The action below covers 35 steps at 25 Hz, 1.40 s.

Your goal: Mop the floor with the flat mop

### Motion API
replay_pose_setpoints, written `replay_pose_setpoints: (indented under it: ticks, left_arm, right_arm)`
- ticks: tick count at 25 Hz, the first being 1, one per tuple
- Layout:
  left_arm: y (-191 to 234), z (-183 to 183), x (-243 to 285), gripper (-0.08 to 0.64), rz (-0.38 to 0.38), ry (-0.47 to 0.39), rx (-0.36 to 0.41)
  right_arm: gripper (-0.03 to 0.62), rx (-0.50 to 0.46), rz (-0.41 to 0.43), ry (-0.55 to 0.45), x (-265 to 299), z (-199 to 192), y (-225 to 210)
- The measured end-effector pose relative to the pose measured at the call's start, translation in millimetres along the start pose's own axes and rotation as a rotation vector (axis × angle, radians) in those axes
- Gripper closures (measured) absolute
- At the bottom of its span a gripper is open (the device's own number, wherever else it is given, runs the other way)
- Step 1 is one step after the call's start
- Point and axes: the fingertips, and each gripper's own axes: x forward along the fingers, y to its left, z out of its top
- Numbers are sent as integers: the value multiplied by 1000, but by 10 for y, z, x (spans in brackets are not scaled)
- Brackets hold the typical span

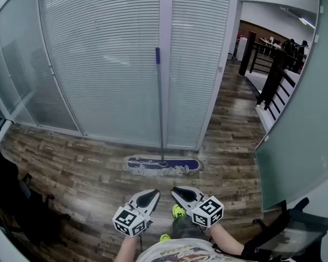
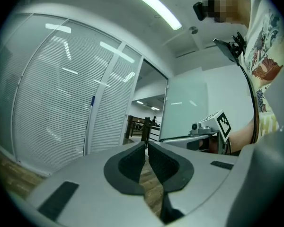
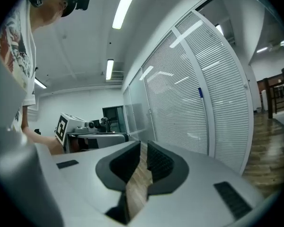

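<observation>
Flat mop (image 1: 163, 165) stands against the blind-covered glass wall (image 1: 98, 64), far from both grippers; their views hide its head. Left gripper (image 1: 152, 192) and right gripper (image 1: 178, 190) have jaws together, empty.

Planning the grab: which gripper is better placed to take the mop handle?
Left, narrowly. The left gripper sits slightly nearer the mop handle leaning on the glass partition than the right gripper. Both are shut and empty.
</observation>
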Motion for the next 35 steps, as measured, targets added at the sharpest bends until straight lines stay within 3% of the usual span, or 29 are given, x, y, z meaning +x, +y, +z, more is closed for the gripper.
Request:
replay_pose_setpoints:
  ticks: [9, 15, 18, 21, 25, 35]
  left_arm:
    - [499, -108, 103, 535, 117, 29, -58]
    - [1061, -310, 362, 535, 208, 119, -125]
    - [1350, -255, 669, 535, 226, 128, -151]
    - [1556, -119, 1184, 534, 194, 128, -155]
    - [1846, 61, 1826, 534, 176, 100, -217]
    - [2395, 331, 2779, 534, 231, 81, -177]
  right_arm:
    - [538, 31, 96, 23, 552, 16, -299]
    - [538, 89, 152, 34, 999, 32, -842]
    - [537, 93, 165, 32, 1182, 132, -1221]
    - [537, 104, 160, 5, 1325, 298, -1725]
    - [537, 106, 181, 12, 1518, 459, -2321]
    - [537, 43, 183, 16, 1866, 795, -3436]
